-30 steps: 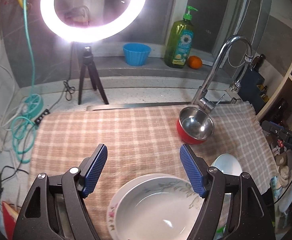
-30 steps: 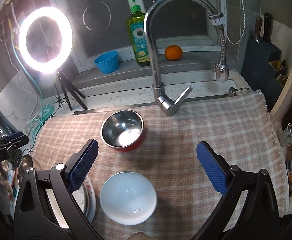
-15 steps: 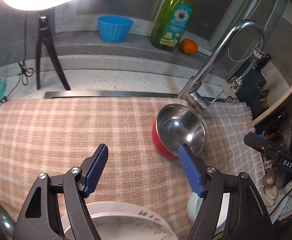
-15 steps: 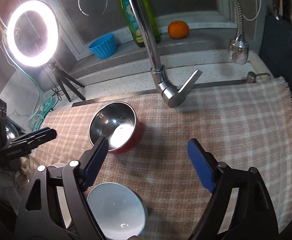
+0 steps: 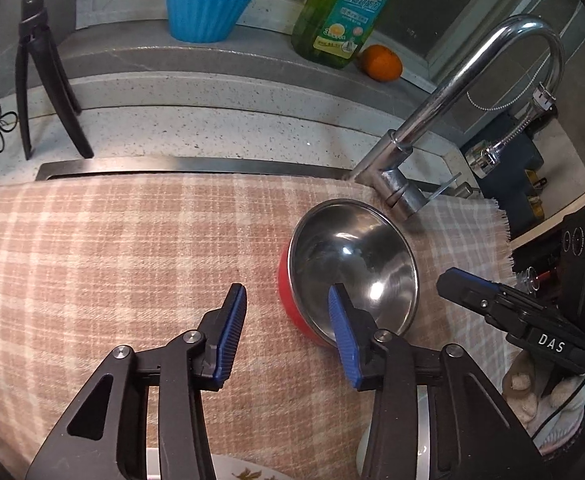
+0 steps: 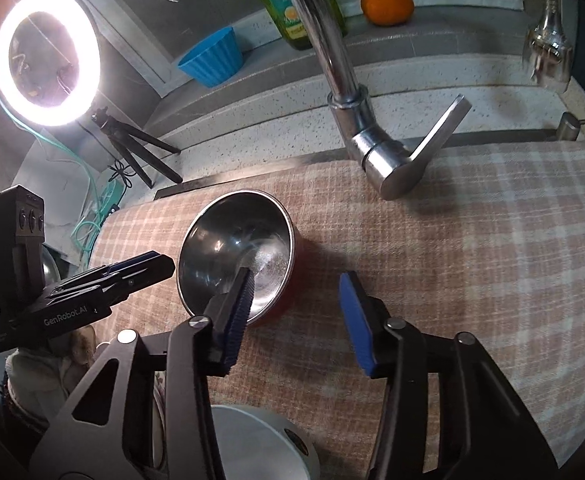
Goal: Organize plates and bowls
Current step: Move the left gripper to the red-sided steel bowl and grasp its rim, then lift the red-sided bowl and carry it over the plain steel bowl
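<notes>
1. Nearest the lenses, both tools were seen with jaws half closed and just narrowed: the left gripper (image 5: pixel 286 334) straddled the near-left rim of the steel bowl (image 5: pixel 352 268), the right gripper (image 6: pixel 298 312) its near-right rim. No pad was seen pressing, and nothing was held.
2. At the bottom edges, one white bowl (image 6: pixel 260 440) and one floral plate (image 5: pixel 248 472) were partly seen on the plaid cloth (image 5: pixel 112 260).
3. The step in hand was judged to be an approach to the red-sided steel bowl, which stood just before the faucet (image 5: pixel 432 132).
4. Next, one rim grip would be called for, then a lift toward the other crockery.
5. Counted: two bowls, one plate, two grippers.
6. Farthest, one blue cup (image 5: pixel 206 10), one soap bottle (image 5: pixel 344 12), one orange (image 5: pixel 381 63) and one ring light (image 6: pixel 46 58) were noted.
</notes>
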### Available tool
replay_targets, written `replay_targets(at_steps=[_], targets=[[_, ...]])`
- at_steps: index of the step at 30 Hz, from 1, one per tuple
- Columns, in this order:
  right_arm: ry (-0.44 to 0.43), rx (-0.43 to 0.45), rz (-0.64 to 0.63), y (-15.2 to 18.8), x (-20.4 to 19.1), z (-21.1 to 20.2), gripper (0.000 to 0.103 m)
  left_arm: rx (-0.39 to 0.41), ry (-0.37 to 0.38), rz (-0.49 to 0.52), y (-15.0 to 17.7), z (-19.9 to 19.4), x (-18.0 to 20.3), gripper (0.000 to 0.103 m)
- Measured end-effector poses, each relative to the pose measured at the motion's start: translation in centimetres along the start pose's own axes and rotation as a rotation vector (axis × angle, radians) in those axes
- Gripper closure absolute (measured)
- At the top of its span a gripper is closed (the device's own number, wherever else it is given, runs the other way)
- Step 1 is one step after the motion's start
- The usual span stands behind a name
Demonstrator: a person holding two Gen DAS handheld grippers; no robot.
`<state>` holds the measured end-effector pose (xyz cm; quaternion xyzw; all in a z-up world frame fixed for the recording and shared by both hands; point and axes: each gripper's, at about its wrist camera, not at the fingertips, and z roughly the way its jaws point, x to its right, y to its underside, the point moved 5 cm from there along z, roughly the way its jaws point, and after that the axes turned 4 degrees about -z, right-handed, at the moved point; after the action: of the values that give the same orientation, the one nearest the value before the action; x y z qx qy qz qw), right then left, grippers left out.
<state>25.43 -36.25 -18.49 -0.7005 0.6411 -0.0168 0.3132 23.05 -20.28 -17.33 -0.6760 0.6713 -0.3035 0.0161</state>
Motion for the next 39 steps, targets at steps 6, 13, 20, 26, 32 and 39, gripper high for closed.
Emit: replay_targets(at_steps=[6,13,20,26,32,39], targets=[[-0.012,-0.031,0.012,-0.1,0.1,1.6,0.066,-0.025,0.003,0.013,-0.2,1.2,0.1,0.074],[-0.011,-0.058,0.001,-0.1,-0.3,2.8,0.086,-0.038,0.014,0.034,-0.3,1.9,0.4,0.080],[-0.003,-0.059,-0.014,-0.3,-0.8,3.2,0.091,-0.045,0.029,0.046,-0.2,2.2,0.6,0.083],[0.008,-0.061,-0.024,-0.3,-1.2,3.2,0.091,-0.040,0.029,0.054,-0.2,1.9,0.6,0.083],[0.006,-0.052,-0.026,-0.3,-1.7,2.8,0.091,-0.026,0.038,0.056,-0.1,0.6,0.6,0.083],[-0.003,-0.016,-0.043,-0.3,-3.2,1.4,0.091,0.013,0.058,0.062,0.1,-2.0,0.4,0.083]])
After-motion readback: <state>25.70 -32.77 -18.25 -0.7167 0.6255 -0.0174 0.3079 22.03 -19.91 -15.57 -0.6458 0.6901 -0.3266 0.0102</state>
